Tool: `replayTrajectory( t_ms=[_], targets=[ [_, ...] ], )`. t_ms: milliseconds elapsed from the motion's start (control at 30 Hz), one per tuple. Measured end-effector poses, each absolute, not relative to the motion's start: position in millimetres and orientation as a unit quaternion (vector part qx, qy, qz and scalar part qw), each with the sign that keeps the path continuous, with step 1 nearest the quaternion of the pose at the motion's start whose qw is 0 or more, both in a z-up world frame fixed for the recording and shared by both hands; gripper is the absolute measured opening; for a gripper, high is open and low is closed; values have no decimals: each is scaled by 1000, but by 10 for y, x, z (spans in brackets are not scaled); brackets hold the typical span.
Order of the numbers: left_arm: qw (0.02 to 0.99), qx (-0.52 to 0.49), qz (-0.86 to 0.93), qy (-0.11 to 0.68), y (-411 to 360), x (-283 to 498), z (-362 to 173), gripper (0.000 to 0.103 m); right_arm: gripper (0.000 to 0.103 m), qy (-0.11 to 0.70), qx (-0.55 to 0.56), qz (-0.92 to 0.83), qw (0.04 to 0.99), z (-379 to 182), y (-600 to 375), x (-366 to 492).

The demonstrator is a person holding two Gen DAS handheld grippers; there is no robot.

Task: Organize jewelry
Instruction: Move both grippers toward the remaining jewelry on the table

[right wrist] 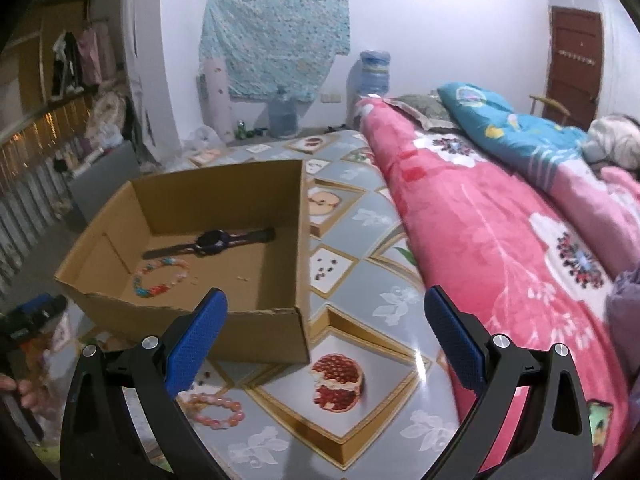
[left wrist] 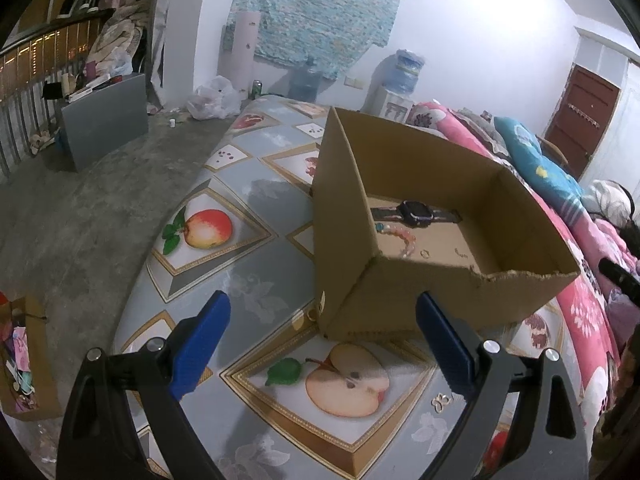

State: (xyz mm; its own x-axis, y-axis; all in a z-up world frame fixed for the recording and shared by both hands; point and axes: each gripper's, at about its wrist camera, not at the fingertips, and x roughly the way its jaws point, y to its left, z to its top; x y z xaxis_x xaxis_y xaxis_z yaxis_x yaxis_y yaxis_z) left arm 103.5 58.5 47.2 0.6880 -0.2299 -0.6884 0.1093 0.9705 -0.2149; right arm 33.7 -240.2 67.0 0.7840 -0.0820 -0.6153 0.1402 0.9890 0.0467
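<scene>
Both tongs, left (left wrist: pixel 323 334) and right (right wrist: pixel 326 330), are being held apart and empty near the box (right wrist: pixel 256 322); a bracelet (right wrist: pixel 216 411) is lying outside.

White walls (right wrist: pixel 440 20); a blue patterned cloth (right wrist: pixel 276 52) hangs on the far wall. Dark red door (right wrist: pixel 574 64) at far right. Water dispenser with blue bottle (right wrist: pixel 374 70) against far wall, a second bottle (right wrist: pixel 282 116) on the floor beside it. Bare grey concrete floor (left wrist: pixel 80 208) at left. Metal railing (left wrist: pixel 24 112) along far left, clothes (right wrist: pixel 90 60) hung above it. Grey cabinet (left wrist: pixel 106 120) near the railing. White plastic bag (left wrist: pixel 212 98) on floor. Bed at right with pink floral blanket (right wrist: pixel 500 232) and blue pillow (right wrist: pixel 500 124). Lighting dim, bluish.
</scene>
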Motion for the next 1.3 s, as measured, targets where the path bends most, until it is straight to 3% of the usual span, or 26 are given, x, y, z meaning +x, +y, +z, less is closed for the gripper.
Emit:
replayTrajectory(
  t_ms=[400, 1300],
  targets=[
    [913, -55, -111, 390, 493, 862, 412, 92, 95, 262, 43, -40, 963, 804, -2307, 116],
    [899, 30, -186, 394, 28, 429, 261, 92, 95, 286, 13, 22, 958, 524, -1991, -147]
  ],
)
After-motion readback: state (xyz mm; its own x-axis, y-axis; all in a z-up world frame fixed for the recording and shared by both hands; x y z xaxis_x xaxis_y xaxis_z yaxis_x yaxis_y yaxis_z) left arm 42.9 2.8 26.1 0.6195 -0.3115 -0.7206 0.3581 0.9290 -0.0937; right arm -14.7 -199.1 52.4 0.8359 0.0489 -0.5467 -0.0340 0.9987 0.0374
